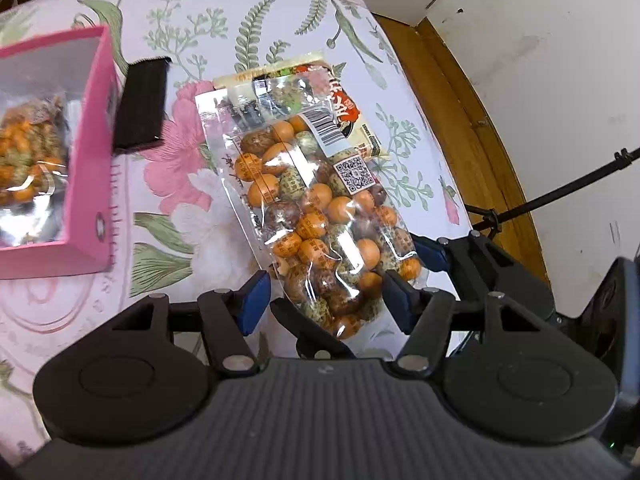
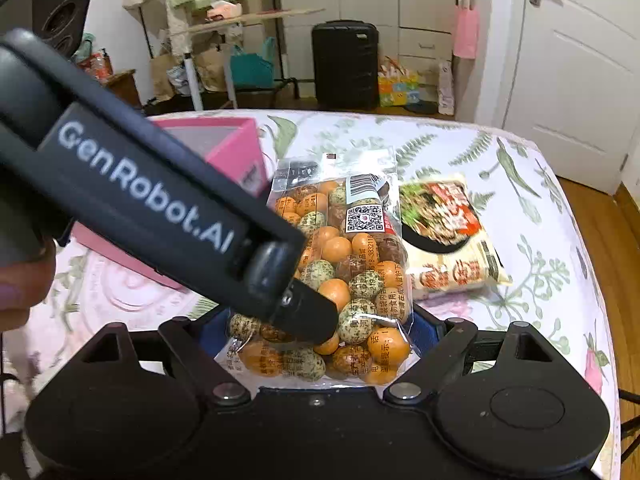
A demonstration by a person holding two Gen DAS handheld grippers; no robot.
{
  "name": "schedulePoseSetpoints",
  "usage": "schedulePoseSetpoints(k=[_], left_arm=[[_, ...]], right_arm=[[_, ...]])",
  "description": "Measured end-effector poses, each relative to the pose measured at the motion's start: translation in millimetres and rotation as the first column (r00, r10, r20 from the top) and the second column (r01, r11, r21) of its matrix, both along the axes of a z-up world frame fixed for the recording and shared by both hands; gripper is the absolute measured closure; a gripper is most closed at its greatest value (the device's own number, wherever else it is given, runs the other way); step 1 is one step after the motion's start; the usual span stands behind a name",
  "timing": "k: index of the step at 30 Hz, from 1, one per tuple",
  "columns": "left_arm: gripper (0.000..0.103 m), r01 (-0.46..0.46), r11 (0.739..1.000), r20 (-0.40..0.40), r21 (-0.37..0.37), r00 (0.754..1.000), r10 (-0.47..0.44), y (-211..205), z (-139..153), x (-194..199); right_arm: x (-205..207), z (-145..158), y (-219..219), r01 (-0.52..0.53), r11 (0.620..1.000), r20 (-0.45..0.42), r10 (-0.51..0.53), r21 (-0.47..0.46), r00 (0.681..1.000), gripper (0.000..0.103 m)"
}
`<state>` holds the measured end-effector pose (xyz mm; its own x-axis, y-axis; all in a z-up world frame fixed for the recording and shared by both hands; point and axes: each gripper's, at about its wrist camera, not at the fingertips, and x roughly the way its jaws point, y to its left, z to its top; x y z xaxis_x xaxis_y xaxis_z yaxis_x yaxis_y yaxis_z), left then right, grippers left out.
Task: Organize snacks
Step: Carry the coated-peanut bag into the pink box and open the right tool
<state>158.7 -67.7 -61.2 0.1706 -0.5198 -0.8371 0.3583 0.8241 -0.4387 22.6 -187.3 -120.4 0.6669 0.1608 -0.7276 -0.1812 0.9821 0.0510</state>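
A clear bag of orange, green and brown coated peanuts (image 1: 316, 216) hangs tilted above the flowered table. My left gripper (image 1: 328, 296) is shut across the bag's lower end, a blue pad on each side. My right gripper (image 2: 320, 332) is shut on the same end of the bag (image 2: 352, 264), with its pads pressed to both edges. The left gripper's black body crosses the right wrist view, and one of its fingertips (image 2: 316, 320) lies on the bag's front. A pink box (image 1: 92, 140) at the left holds another bag of peanuts.
A noodle packet (image 2: 444, 232) lies flat on the cloth beyond the held bag, and a black sachet (image 1: 140, 104) lies beside the pink box. The table edge (image 1: 432, 128) drops to a wooden floor with a tripod leg (image 1: 560, 192). A hand (image 2: 20, 280) shows at the left.
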Motion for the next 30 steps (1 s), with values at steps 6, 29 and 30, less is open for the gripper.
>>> schedulePoseSetpoints(k=[6, 29, 30], left_arm=[[0.042, -0.014, 1.000, 0.037, 0.011, 0.999, 0.014, 27.7, 29.0, -10.9], [0.040, -0.339, 0.940, 0.044, -0.048, 0.939, 0.341, 228.8, 5.1, 64.0], [0.040, -0.359, 0.932, 0.037, -0.052, 0.932, 0.361, 236.5, 0.3, 68.1]], right_arm=[[10.3, 26.6, 26.7, -0.072, 0.997, -0.037, 0.070, -0.032, 0.997, 0.013], [116.9, 28.6, 204.2, -0.416, 0.899, -0.067, 0.410, -0.135, 0.909, 0.013], [121.7, 25.7, 211.5, -0.437, 0.887, -0.066, 0.432, -0.149, 0.899, 0.013]])
